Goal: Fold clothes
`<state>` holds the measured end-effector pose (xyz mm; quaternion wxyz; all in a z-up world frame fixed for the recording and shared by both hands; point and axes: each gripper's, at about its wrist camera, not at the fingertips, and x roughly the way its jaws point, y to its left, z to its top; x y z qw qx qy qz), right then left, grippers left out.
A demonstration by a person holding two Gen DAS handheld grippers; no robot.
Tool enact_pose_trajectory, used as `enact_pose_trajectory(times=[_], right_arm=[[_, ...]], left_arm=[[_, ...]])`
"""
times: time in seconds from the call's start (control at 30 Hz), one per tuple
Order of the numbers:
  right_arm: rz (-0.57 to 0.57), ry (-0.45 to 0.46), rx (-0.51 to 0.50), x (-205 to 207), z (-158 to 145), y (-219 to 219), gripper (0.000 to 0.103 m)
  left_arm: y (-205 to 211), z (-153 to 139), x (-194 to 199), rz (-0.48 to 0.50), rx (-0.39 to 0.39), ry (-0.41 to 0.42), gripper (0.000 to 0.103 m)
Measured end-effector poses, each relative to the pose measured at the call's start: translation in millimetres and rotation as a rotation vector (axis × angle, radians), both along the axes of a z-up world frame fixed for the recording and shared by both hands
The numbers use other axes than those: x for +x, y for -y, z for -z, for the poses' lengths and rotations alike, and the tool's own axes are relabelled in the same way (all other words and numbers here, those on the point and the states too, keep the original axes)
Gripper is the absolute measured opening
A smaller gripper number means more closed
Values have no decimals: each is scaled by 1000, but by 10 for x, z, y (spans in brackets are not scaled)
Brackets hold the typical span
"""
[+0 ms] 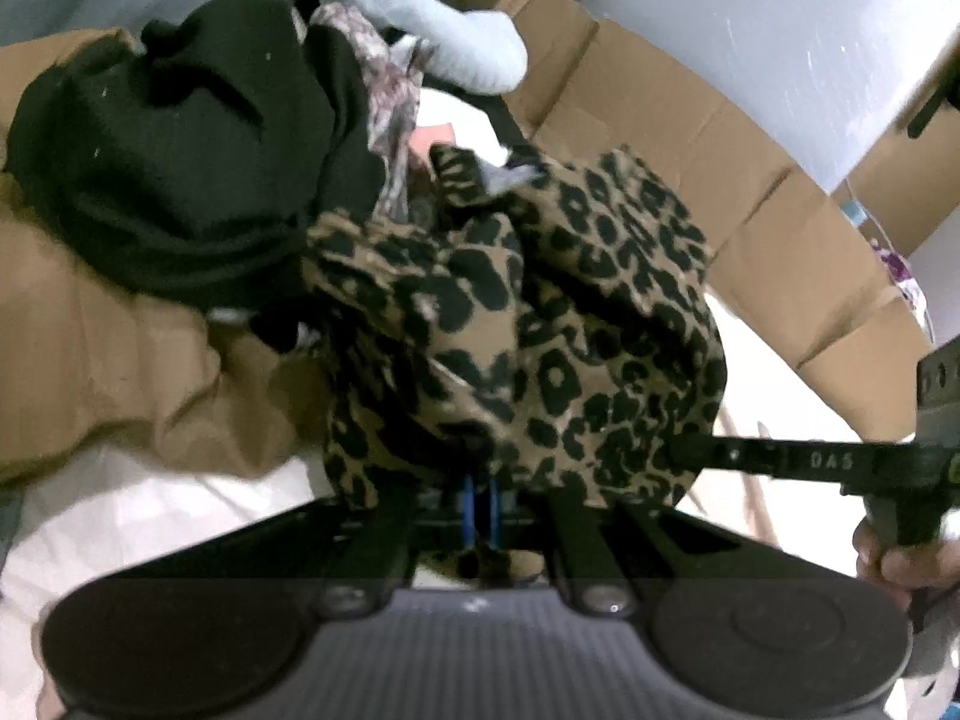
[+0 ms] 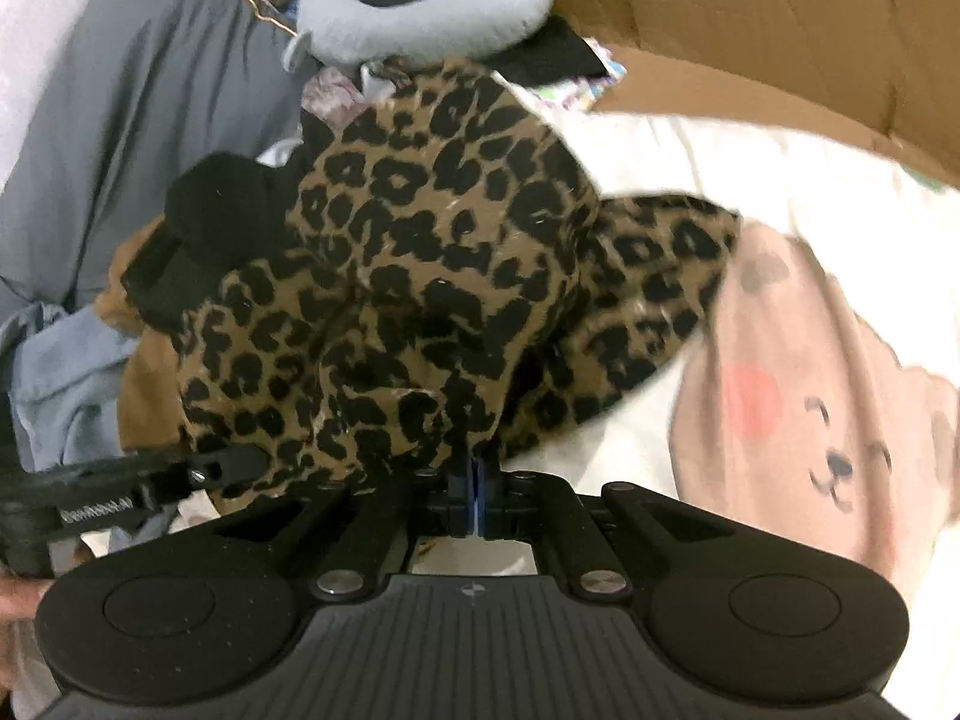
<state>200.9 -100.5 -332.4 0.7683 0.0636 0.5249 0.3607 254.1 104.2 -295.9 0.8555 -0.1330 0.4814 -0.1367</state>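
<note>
A leopard-print garment (image 1: 540, 312) lies bunched up in front of both grippers. In the left wrist view my left gripper (image 1: 480, 480) has its blue-padded fingers pressed together on the garment's near edge, and the cloth covers their tips. My right gripper (image 1: 780, 459) comes in from the right and meets the same garment. In the right wrist view the leopard-print garment (image 2: 432, 252) fills the middle. My right gripper (image 2: 474, 480) is shut on its lower hem there, and my left gripper (image 2: 180, 477) grips the cloth at the left.
A black garment (image 1: 180, 150) and a tan one (image 1: 90, 348) lie to the left. A light blue neck pillow (image 2: 420, 6) sits behind, with cardboard box walls (image 1: 690, 138) beyond. Under it all is a white bedsheet with a pink bear print (image 2: 810, 390). Grey cloth (image 2: 150, 120) lies far left.
</note>
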Motion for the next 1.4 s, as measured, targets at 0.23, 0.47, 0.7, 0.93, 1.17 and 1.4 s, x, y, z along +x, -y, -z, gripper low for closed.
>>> enact_pose_trajectory(times=[0.23, 0.47, 0.7, 0.93, 1.17, 1.4], right_arm=[[43, -69, -25, -260, 192, 286, 0], [38, -146, -27, -533, 328, 404, 0], [8, -195, -52, -697, 354, 549, 3], [47, -80, -31, -567, 61, 768, 48], [74, 58, -6, -133, -193, 700, 70], [5, 189, -15, 243, -383, 279, 70]], left_arm=[[-128, -140, -68, -23, 22, -21, 29], [-198, -438, -34, -60, 35, 57, 42], [-146, -596, 174, -51, 56, 131, 60], [-177, -585, 317, -52, 104, 139, 60], [-190, -425, 602, -22, 124, 103, 60], [-92, -237, 898, 54, 163, 48, 60]])
